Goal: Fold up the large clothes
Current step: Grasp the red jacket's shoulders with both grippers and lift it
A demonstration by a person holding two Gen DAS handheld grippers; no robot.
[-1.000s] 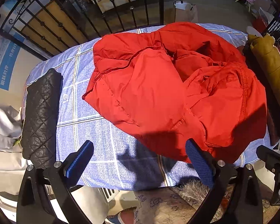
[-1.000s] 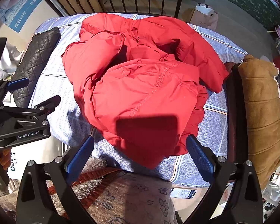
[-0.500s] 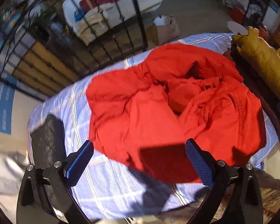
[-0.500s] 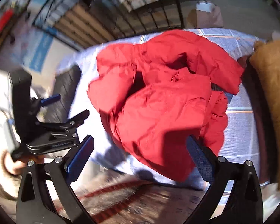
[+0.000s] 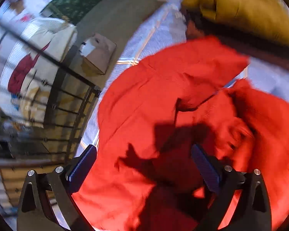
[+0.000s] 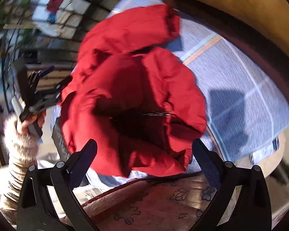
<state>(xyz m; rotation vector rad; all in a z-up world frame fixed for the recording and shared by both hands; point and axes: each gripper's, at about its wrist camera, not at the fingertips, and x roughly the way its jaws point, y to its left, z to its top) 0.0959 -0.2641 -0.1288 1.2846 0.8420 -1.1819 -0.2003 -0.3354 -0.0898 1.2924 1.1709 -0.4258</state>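
A large red jacket (image 5: pixel 163 100) lies crumpled on a bed with a blue checked sheet (image 5: pixel 156 28). My left gripper (image 5: pixel 144 165) is open and hovers close over the jacket, fingers spread with red cloth below them. In the right wrist view the jacket (image 6: pixel 136 88) fills the middle, its dark lining showing. My right gripper (image 6: pixel 144 159) is open and empty at the jacket's near edge. The left gripper (image 6: pixel 42 94) also shows there at the jacket's left side, held by a hand. Both views are motion-blurred.
A tan garment (image 5: pixel 246 13) lies along the bed's right side, also in the right wrist view (image 6: pixel 240 5). A black metal bed rail (image 5: pixel 71 104) and a cardboard box (image 5: pixel 98 55) stand beyond the bed. A patterned cushion (image 6: pixel 163 202) is below my right gripper.
Both grippers have swung forward and rotated over the bed, much closer to the red jacket. The left gripper now hovers directly over the cloth. Both stay open.
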